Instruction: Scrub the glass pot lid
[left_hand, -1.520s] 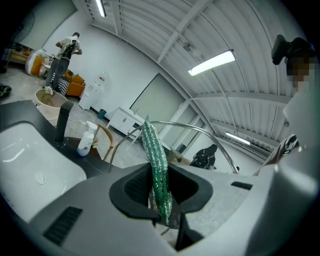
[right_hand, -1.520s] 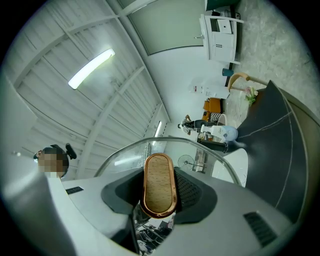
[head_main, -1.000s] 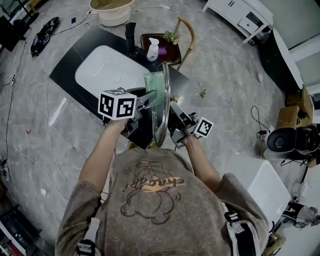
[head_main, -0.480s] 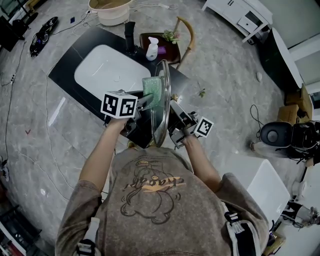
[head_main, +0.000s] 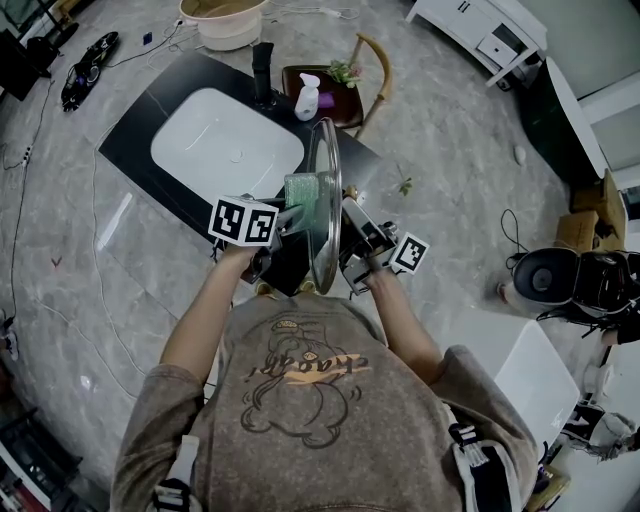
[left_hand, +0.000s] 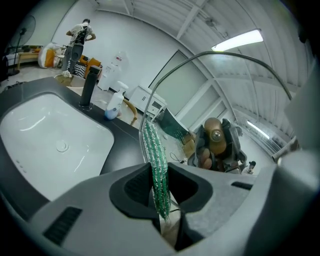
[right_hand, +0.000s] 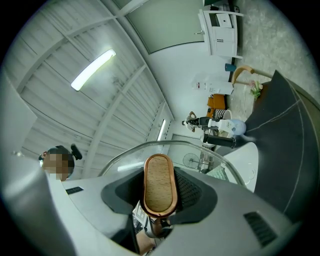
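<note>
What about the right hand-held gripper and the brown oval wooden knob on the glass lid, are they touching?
Touching. In the right gripper view, the right hand-held gripper clamps the brown oval wooden knob from both sides.

The floor (head_main: 80, 280) was grey marble. A white sink (head_main: 225, 150) sat in a black counter (head_main: 135, 125); a strip light (left_hand: 237, 40) glowed overhead.

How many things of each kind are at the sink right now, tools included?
tools: 2 (left tool, right tool)
lid: 1
scrub pad: 1
bottle: 1
faucet: 1
sink: 1
Total: 7
</note>
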